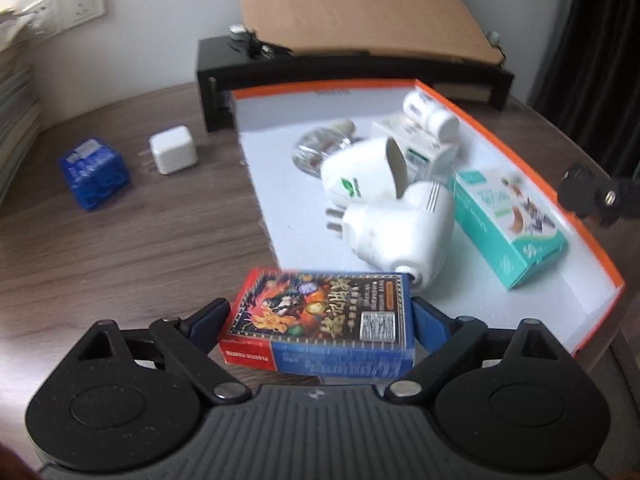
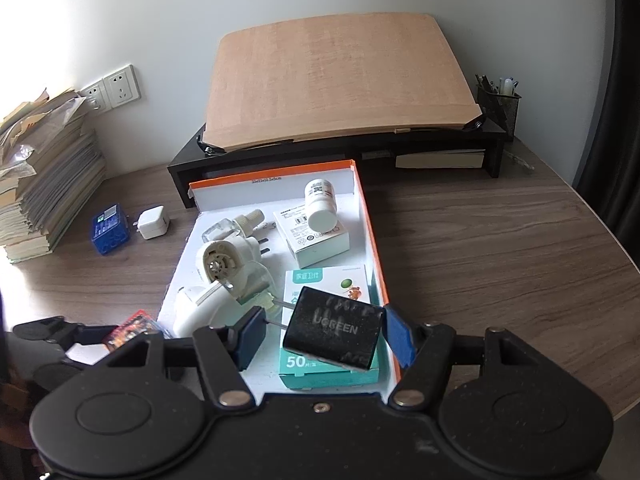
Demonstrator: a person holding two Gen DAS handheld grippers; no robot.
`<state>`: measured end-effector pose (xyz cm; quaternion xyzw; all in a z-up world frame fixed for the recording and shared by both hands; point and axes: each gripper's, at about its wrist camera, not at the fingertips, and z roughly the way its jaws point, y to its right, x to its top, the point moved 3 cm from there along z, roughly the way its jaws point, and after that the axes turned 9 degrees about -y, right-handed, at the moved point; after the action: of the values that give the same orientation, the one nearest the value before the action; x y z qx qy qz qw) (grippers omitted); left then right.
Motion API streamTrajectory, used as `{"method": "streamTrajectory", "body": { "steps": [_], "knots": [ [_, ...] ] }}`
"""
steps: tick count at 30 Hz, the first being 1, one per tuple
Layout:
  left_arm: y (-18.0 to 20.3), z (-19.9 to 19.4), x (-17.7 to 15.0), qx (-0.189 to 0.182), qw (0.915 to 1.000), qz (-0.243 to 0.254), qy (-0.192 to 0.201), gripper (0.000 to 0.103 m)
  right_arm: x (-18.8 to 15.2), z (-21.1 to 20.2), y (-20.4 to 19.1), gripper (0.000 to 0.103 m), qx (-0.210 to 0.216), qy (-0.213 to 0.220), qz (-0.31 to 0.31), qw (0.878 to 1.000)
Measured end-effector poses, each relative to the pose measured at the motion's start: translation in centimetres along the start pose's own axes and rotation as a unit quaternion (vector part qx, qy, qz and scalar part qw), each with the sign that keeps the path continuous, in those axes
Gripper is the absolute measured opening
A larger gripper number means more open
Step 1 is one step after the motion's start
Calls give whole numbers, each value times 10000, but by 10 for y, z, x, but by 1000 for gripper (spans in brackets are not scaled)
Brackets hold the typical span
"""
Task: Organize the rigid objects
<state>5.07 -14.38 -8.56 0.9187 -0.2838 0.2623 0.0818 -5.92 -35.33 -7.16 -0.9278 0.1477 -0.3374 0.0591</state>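
Note:
My left gripper [image 1: 320, 316] is shut on a red and blue card box [image 1: 320, 320], held at the near left edge of the orange-rimmed white tray [image 1: 480, 116]. In the right wrist view my right gripper [image 2: 324, 334] stands around a black UGREEN charger [image 2: 334, 330] above a teal box [image 2: 332, 284] in the tray [image 2: 370, 216]; a gap shows on each side of the charger. The tray also holds two white plug-in devices [image 1: 400, 224], a glass vial [image 2: 224, 228], a white bottle [image 2: 320, 204] and a white box [image 2: 316, 236].
A blue cube [image 1: 94, 174] and a white charger [image 1: 174, 150] lie on the wooden desk [image 1: 120, 248] left of the tray. A black monitor stand [image 2: 340, 152] with a wooden board stands behind. Stacked books [image 2: 44, 176] are at far left, a pen holder [image 2: 500, 104] at far right.

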Motion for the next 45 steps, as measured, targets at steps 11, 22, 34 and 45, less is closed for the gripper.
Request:
{"method": "streamTrajectory", "body": {
  "steps": [11, 22, 34, 45],
  "knots": [
    [-3, -19, 4, 50, 9997, -251, 13, 43, 4, -2, -15, 77, 181, 65, -140, 9997],
    [7, 6, -7, -176, 9978, 602, -234, 90, -2, -7, -5, 77, 84, 58, -31, 9999],
    [6, -14, 5, -138, 9998, 105, 80, 59, -4, -4, -3, 77, 80, -27, -4, 10000],
    [42, -67, 10, -32, 9941, -445, 990, 60, 0, -18, -9, 77, 148, 143, -127, 9997]
  ]
}}
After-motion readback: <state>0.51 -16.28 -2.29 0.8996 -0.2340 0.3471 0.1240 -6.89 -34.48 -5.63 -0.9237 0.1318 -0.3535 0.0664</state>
